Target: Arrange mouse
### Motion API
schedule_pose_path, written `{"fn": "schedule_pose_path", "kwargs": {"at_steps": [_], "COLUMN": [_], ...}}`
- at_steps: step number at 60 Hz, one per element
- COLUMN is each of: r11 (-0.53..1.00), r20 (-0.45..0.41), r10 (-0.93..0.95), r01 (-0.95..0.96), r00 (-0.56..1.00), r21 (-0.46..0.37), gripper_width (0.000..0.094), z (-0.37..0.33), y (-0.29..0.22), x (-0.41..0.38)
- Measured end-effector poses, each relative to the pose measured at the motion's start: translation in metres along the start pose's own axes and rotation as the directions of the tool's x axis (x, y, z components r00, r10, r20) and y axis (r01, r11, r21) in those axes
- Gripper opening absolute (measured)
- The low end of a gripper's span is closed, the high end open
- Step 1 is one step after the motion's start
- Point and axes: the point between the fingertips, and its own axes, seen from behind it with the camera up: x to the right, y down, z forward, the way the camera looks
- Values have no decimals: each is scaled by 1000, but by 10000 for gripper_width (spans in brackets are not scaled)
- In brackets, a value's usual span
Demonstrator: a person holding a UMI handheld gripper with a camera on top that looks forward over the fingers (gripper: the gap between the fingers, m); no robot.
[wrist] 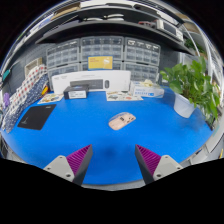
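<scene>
Gripper view | mouse point(121, 121) beyond spread fingers point(78, 160) (well apart)

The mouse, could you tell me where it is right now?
The mouse lies on the blue table, beyond the open tool, with the plant further right.

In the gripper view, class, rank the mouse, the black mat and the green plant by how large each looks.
1. Green plant, largest.
2. Black mat.
3. Mouse, smallest.
This is apparent size only; distance from the camera differs. The tool is open, with the mouse beyond its fingers.
</scene>
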Motion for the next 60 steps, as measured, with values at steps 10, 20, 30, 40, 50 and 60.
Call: {"fn": "schedule_pose_path", "kwargs": {"at_steps": [10,20,30,40,50,60], "r11": [999,995,994,994,996,996], "r20": [10,44,93,108,126,119], "r10": [25,30,10,-29,-50,-48], "r01": [-25,-25,0,41,59,56], "r00": [1000,999,996,994,991,992], "r21": [-38,-97,-107,-106,-70,-65], "gripper_width": [861,839,824,697,473,380], "z": [64,120,156,179,182,182], "y": [-25,-42,-69,-82,-86,-85], "x": [18,18,10,-2,-12,-14]}}
